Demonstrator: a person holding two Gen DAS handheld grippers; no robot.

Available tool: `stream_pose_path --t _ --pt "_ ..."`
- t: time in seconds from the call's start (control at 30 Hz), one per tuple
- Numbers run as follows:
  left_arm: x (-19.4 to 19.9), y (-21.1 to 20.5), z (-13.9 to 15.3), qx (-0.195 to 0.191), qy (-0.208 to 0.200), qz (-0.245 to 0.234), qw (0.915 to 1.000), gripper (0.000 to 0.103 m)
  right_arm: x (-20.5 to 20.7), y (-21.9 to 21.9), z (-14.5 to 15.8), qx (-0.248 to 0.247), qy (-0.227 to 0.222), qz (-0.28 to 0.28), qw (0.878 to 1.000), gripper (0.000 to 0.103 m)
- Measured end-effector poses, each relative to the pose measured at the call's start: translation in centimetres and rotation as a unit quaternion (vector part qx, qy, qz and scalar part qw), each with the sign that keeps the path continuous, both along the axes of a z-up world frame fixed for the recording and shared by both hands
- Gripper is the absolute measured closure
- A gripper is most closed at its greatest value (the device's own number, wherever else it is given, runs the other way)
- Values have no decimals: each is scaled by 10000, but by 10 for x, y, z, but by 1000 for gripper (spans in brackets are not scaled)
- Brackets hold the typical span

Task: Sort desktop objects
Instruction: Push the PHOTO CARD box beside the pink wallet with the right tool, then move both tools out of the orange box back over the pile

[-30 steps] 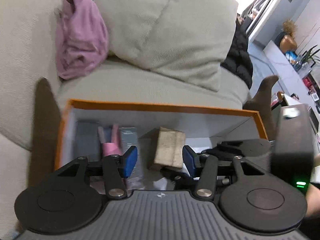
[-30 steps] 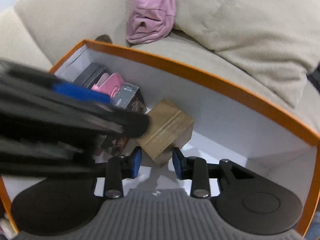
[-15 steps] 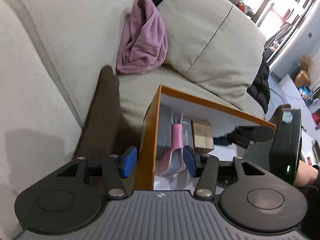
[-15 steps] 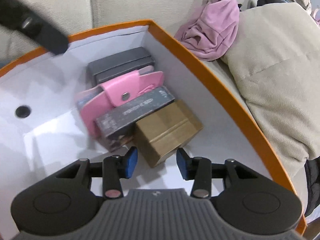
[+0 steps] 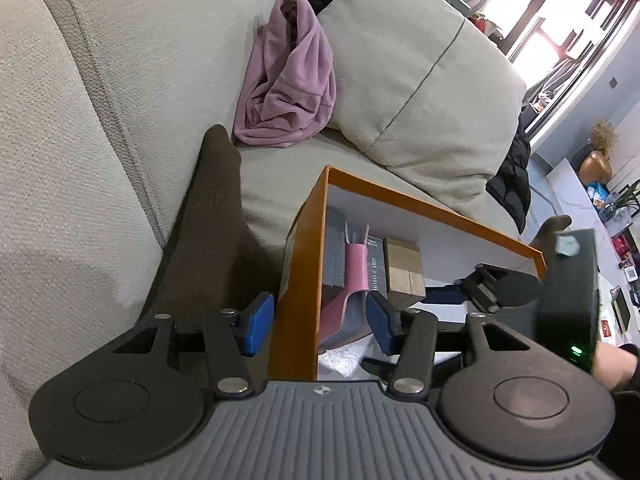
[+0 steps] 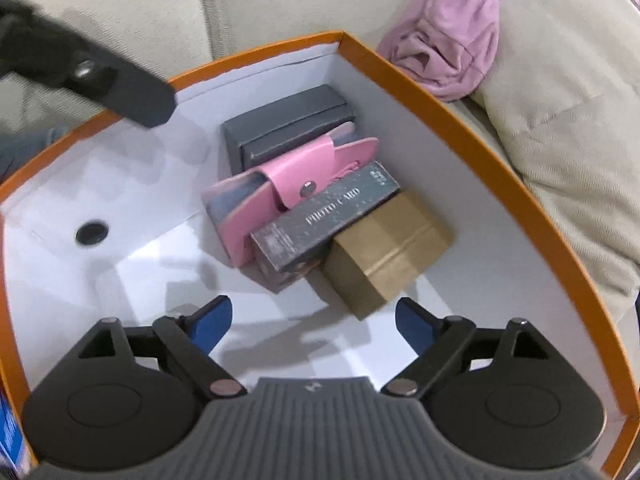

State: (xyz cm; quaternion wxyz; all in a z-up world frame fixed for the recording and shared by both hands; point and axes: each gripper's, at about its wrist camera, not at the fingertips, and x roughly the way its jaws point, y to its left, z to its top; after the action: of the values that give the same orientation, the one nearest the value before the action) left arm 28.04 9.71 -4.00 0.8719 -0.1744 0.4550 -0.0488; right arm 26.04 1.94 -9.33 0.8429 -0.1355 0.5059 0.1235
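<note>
Right gripper (image 6: 312, 320) has opened wide and let go of the brown box (image 6: 390, 252); it now sits in the orange box (image 6: 460, 112) beside the card pack. Left gripper (image 5: 320, 324) open, straddling the wall. Placement looks done.

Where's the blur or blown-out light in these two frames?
Left wrist: window top right is blown out; right claw's housing smeared. Right wrist: left claw at top left is motion-blurred; box contents stay sharp, "PHOTO CARD" box is readable. Both show fisheye bending on the orange box rim.
</note>
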Motion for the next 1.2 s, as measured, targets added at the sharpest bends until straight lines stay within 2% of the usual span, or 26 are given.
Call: stream_pose_path --t 0.07,0.1,0.13,0.2,0.37,0.47,0.53,0.6,0.67,0.73,0.8,0.9,0.93,1.0,1.2 --pt "-1 2 -1 -20 16 38 10000 43 9 1 -2 -144 -51 -338 9993 17" --pt "-1 3 -2 -33 26 52 10000 43 14 -1 -4 -143 -35 -520 9985 22" --pt "-2 4 -2 -42 34 61 10000 43 14 -4 -5 -28 2 -650 9979 25" --pt "-2 5 -1 -38 32 53 10000 43 17 -8 -5 228 78 -824 9963 25" --pt "-6 4 2 -20 -57 -29 10000 43 5 -9 -1 159 123 -660 9976 26" --pt "-5 3 2 -27 -53 -33 10000 43 -2 -6 -3 275 475 -358 9978 17" --pt "-5 3 1 -28 -28 -19 10000 43 -6 -1 -4 123 369 -379 9985 16" --pt "-5 3 1 -32 -7 5 10000 43 -4 -4 -4 124 248 -629 9976 17" --pt "-4 4 0 -36 1 21 10000 43 1 -19 1 502 184 -1149 9919 22" --pt "-4 5 0 -40 13 31 10000 43 6 -34 0 1088 454 -1563 9807 22" --pt "-4 5 0 -36 9 23 10000 43 13 -41 -2 1172 527 -1636 9781 22" --pt "-5 3 2 40 -50 -36 10000 43 7 -31 2 873 445 -1508 9837 23" --pt "-6 1 4 104 -111 -83 9998 43 15 -24 7 887 414 -1505 9838 23" --pt "-10 -4 9 219 -276 -199 9992 43 4 -31 14 970 273 -1571 9824 23" --pt "-38 -14 24 171 -774 -360 9962 43 -51 -42 61 1302 -667 -1750 9736 25"
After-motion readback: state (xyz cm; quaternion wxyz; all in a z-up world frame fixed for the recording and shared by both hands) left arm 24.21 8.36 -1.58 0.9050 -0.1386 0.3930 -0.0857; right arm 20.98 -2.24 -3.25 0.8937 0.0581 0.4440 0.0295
